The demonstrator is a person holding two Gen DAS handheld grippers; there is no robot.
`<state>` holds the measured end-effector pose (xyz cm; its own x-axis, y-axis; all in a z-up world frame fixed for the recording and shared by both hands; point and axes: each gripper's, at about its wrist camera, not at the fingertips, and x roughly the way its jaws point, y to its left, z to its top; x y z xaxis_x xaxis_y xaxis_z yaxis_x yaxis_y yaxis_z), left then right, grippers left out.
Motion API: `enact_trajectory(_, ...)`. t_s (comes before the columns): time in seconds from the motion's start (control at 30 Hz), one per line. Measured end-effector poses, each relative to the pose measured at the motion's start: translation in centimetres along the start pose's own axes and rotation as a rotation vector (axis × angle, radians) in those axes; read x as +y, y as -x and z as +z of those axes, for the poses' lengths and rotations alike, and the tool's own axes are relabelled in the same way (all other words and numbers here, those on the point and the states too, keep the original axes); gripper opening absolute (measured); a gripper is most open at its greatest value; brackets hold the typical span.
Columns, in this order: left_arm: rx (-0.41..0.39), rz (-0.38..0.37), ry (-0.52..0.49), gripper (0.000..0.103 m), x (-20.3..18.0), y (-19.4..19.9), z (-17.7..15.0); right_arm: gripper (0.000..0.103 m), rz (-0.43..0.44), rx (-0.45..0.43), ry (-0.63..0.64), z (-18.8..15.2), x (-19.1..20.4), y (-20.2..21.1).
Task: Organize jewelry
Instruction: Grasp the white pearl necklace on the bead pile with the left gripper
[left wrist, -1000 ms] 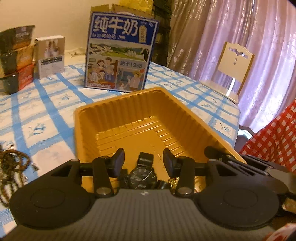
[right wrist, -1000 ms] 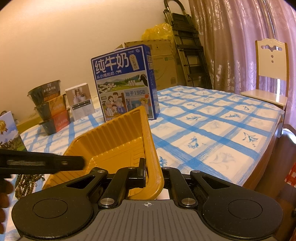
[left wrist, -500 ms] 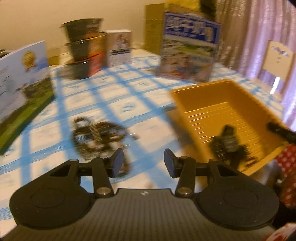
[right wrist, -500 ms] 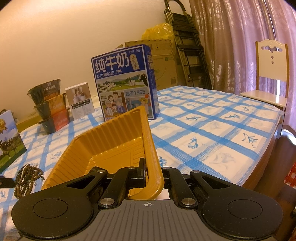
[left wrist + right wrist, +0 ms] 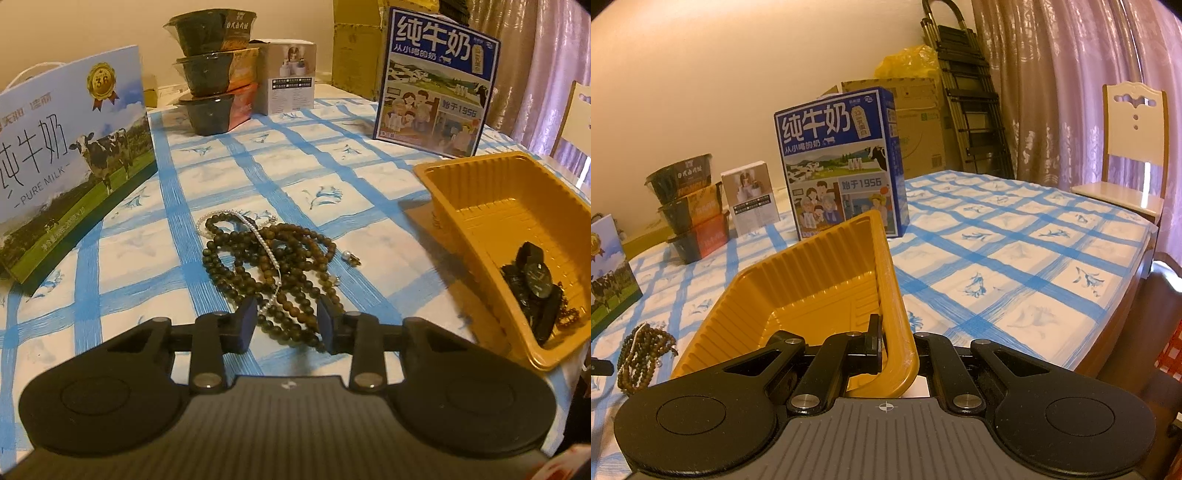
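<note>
A tangle of dark wooden beads [image 5: 295, 254] lies on the blue-checked cloth, with a thin pearl strand [image 5: 258, 236] across it and a small pendant [image 5: 351, 257] beside it. My left gripper [image 5: 285, 321] points down at the near end of the tangle. Its jaws are closing with bead strands between the pads, which stand apart. To the right is the orange tray [image 5: 480, 192], holding a black watch [image 5: 535, 277]. My right gripper [image 5: 897, 350] is shut on the orange tray's [image 5: 812, 288] near rim. The beads [image 5: 642, 354] show at that view's left edge.
A blue milk carton [image 5: 436, 81] stands behind the tray. A long pure-milk box [image 5: 66, 147] lies at the left, with stacked bowls [image 5: 214, 70] and a white box [image 5: 288, 81] at the back. A chair [image 5: 1134, 147] stands past the table's right edge.
My left gripper has swung left from above the watch in the tray to over the bead tangle, and its jaws have narrowed. The right gripper has kept still on the tray rim.
</note>
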<state>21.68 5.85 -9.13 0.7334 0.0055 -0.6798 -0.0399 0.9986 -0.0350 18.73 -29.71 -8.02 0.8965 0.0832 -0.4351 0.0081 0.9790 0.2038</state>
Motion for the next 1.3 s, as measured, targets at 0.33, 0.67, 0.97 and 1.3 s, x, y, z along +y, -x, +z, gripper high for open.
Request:
enact_trajectory(0.33,0.023,-0.028,0.045,0.019,1.0,-3.0,1.4,0.005,-0.001,0.001,0.0,0.0,0.0,0.0)
enact_trajectory(0.67,0.034,-0.015,0.062,0.018,1.2,-5.5,2.9,0.005,-0.002,0.002,0.0,0.0,0.1,0.0)
enact_trajectory(0.97,0.031,-0.013,0.091,0.002,2.5,-5.7,3.3,0.005,-0.003,0.002,-0.001,0.0,-0.1,0.2)
enact_trajectory(1.3,-0.056,0.071,0.151,0.002,7.3,-0.6,3.8,0.005,-0.004,0.003,0.0,0.0,-0.1,0.2)
